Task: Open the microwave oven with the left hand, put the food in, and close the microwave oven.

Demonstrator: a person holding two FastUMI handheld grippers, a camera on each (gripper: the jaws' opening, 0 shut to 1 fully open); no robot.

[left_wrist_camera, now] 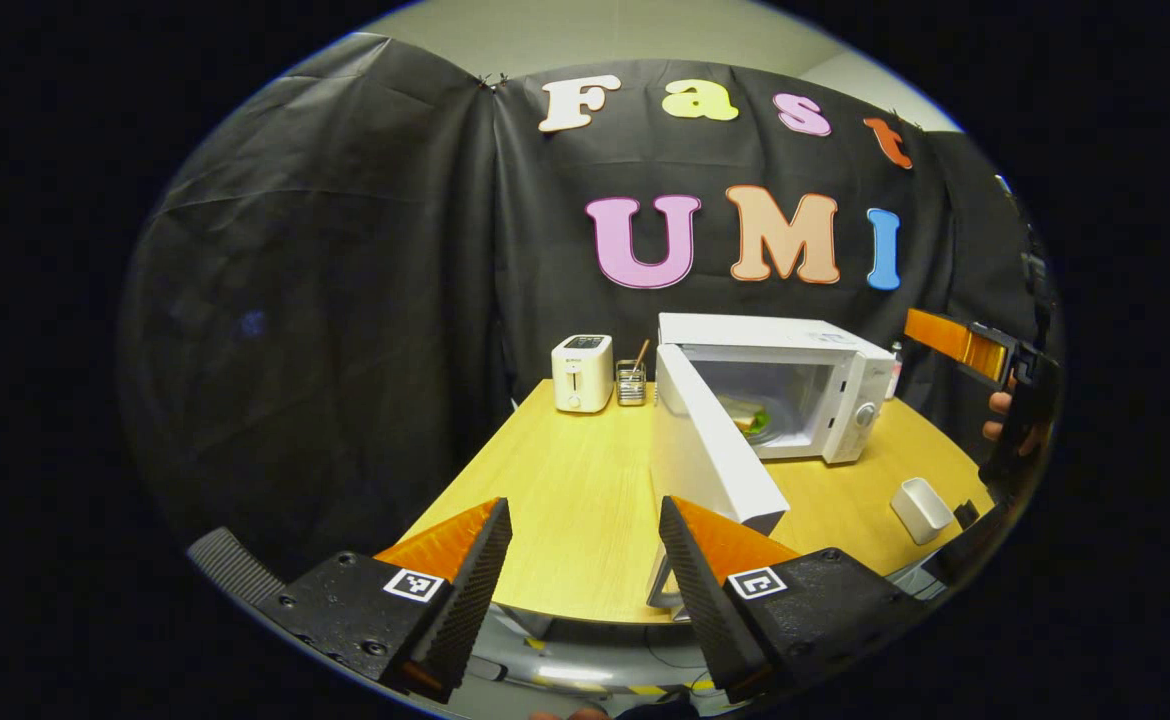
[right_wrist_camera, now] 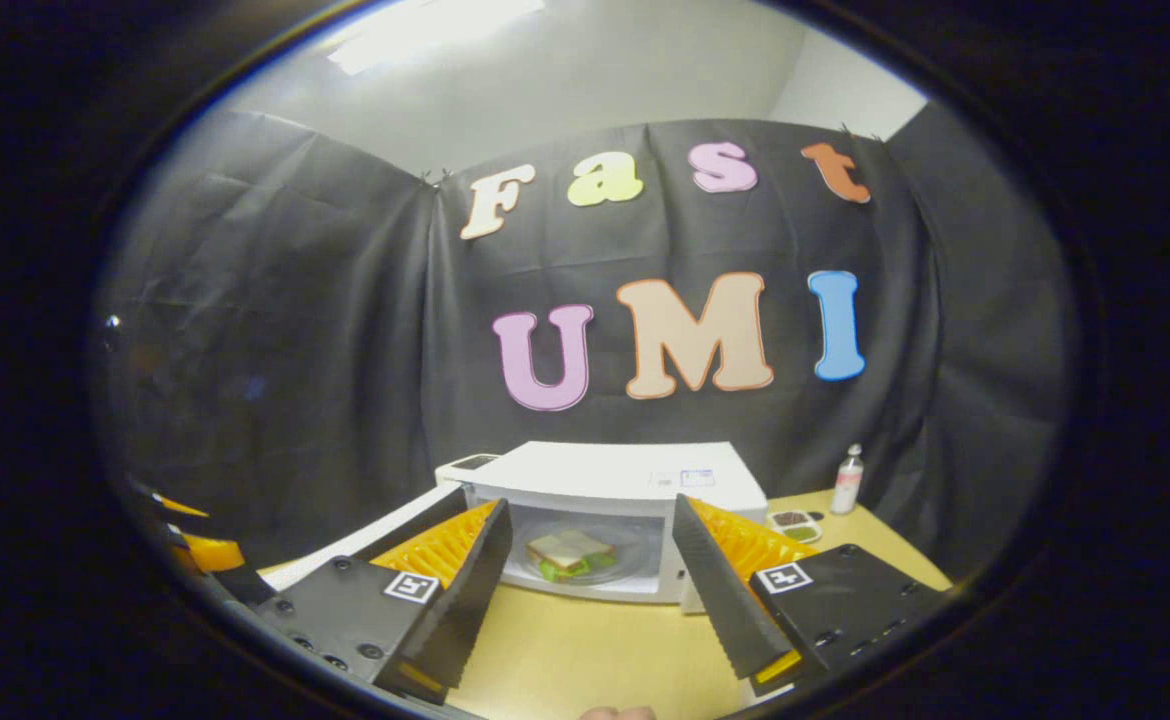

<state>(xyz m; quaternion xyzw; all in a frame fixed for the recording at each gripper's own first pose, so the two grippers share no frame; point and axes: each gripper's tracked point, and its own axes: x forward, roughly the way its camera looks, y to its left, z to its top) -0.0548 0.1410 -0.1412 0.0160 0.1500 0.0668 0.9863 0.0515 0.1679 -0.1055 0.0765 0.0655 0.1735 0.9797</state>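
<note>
Sandwich (right_wrist_camera: 570, 552) already inside microwave (left_wrist_camera: 785, 385), on the plate in there. Door (left_wrist_camera: 710, 450) hangs wide open, so open + load look done; closing is left. Microwave sits at back of surface (left_wrist_camera: 565, 500). Left gripper (left_wrist_camera: 585, 570) jaws apart, empty; right gripper (right_wrist_camera: 590, 580) likewise. Small white cup (left_wrist_camera: 920, 508) nearby, contents unclear.

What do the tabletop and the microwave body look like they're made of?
Tabletop: likely wood or wood-look laminate, judging by its pale yellow grain lines and smooth, faintly shiny finish. Microwave: white shell, either painted metal or plastic; its smooth, even, slightly glossy surface leaves that open.
</note>
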